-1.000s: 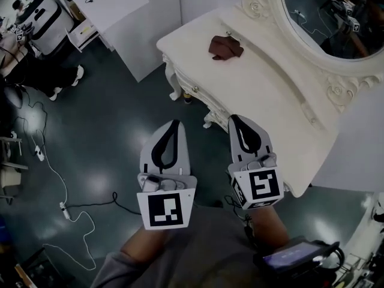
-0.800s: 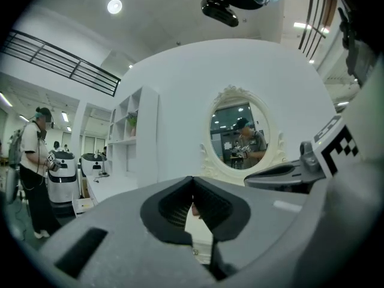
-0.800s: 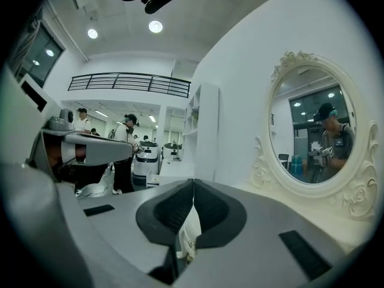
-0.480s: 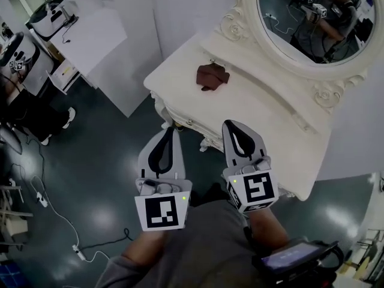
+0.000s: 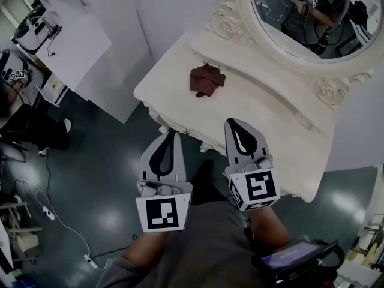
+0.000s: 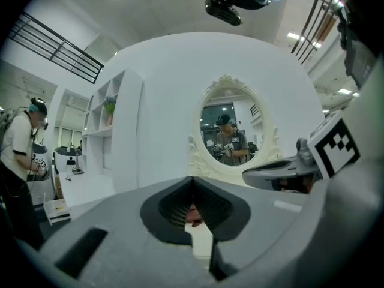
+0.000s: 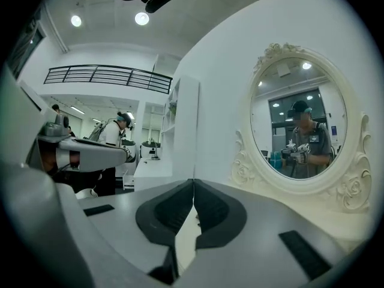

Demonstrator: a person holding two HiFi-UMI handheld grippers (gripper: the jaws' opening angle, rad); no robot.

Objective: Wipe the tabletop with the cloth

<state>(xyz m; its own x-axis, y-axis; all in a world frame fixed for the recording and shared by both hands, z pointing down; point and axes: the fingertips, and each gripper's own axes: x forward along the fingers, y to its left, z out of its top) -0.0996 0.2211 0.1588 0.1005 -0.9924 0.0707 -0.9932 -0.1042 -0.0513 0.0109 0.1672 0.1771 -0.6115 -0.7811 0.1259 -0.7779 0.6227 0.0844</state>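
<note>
In the head view, the dark red cloth (image 5: 206, 80) lay crumpled on the white bench (image 5: 270, 110), well ahead of your left claw (image 5: 171, 134) and right claw (image 5: 235, 123). In the left gripper view, its jaws were pressed together on nothing. In the right gripper view, likewise.

Your left gripper (image 6: 192, 180) has its jaws pressed together with nothing between them. Through the gap below the tips you see a bit of the reddish-brown cloth (image 6: 194, 215) on the cream tabletop (image 6: 202, 240). Beyond stands the oval mirror (image 6: 231, 138), and your right gripper (image 6: 282, 174) is alongside at the right.
</note>
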